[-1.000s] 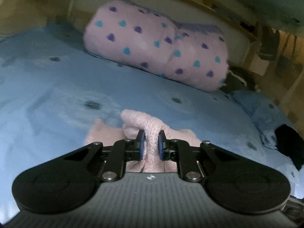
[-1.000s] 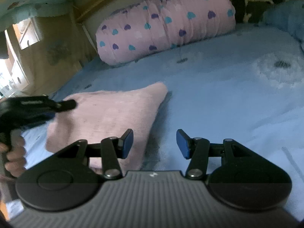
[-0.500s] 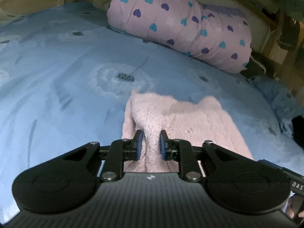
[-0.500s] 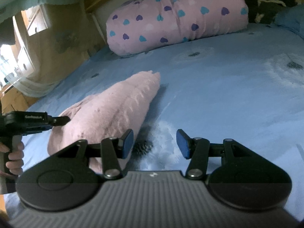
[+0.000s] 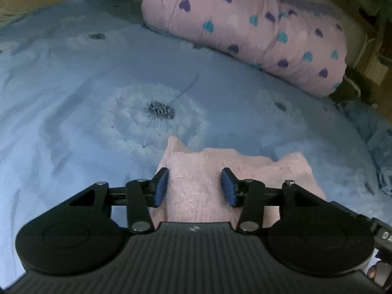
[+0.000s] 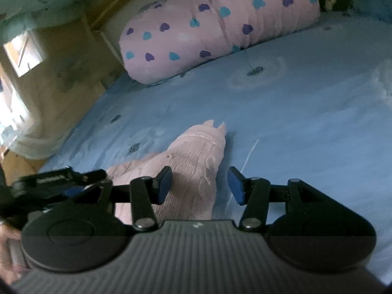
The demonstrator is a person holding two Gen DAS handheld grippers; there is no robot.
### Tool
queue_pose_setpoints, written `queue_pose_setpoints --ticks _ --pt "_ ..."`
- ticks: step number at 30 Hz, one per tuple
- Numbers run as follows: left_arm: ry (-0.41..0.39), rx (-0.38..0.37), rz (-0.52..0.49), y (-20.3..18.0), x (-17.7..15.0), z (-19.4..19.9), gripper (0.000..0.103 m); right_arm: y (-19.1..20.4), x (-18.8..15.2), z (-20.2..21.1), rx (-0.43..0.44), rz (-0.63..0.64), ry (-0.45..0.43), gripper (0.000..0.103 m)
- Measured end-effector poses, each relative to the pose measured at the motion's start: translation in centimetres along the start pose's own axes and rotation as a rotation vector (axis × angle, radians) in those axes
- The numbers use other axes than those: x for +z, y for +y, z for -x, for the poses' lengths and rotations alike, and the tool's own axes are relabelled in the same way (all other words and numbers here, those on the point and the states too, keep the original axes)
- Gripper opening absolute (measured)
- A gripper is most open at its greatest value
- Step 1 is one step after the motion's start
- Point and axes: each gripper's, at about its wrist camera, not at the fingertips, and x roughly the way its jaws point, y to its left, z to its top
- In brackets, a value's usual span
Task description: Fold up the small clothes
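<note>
A small pink knitted garment (image 5: 232, 171) lies folded on the blue bed sheet (image 5: 73, 122). My left gripper (image 5: 194, 187) is open just above its near edge, with the cloth between the blue pads but not pinched. In the right wrist view the same pink garment (image 6: 193, 166) lies flat, its far corner pointing away. My right gripper (image 6: 199, 186) is open and empty over the garment's right edge. The left gripper's black body (image 6: 56, 181) shows at the left of that view, blurred.
A rolled pink quilt with blue and purple hearts (image 5: 257, 31) lies along the back of the bed, also in the right wrist view (image 6: 220, 24). A crumpled blue cloth (image 5: 377, 142) sits at the right edge. A wooden headboard and wall stand behind.
My left gripper has opened and let go of the pink garment, which now lies flat on the sheet. My right gripper moved closer over the garment's right edge and stayed open.
</note>
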Motion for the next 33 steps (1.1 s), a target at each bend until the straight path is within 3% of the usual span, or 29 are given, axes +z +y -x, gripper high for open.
queue_pose_setpoints --ticks 1,2,5,9,11,14,17,24,33 --pt "0.005 -0.014 0.002 0.0 -0.1 -0.5 0.045 -0.2 -0.1 -0.2 0.000 -0.018 0.001 0.054" --pt "0.003 -0.031 0.002 0.0 -0.2 -0.6 0.026 -0.4 -0.3 -0.4 0.004 -0.030 0.004 0.054" --pt "-0.079 -0.065 -0.006 0.3 -0.3 0.8 0.015 -0.5 -0.5 -0.6 0.012 -0.032 0.005 0.054" --pt "-0.133 -0.025 0.002 1.6 0.7 1.7 0.014 0.2 -0.7 0.2 0.054 -0.024 -0.042 0.054" --pt "-0.087 -0.006 0.030 2.5 1.0 0.3 0.014 0.9 -1.2 0.1 0.097 -0.013 -0.043 0.054" --pt "-0.007 0.019 0.016 2.7 0.4 -2.1 0.015 2.7 -2.1 -0.5 0.062 0.079 -0.045 0.053" --pt "-0.015 0.039 -0.005 2.3 0.3 -2.0 0.016 3.6 -2.4 -0.6 0.031 0.109 -0.053 0.053" --pt "-0.011 -0.014 0.019 2.2 0.6 2.3 0.018 3.4 -2.1 2.0 0.050 0.070 -0.031 0.054" --pt "0.053 -0.050 -0.035 1.5 -2.7 9.6 0.030 4.2 -4.5 6.4 0.025 0.082 -0.062 0.054"
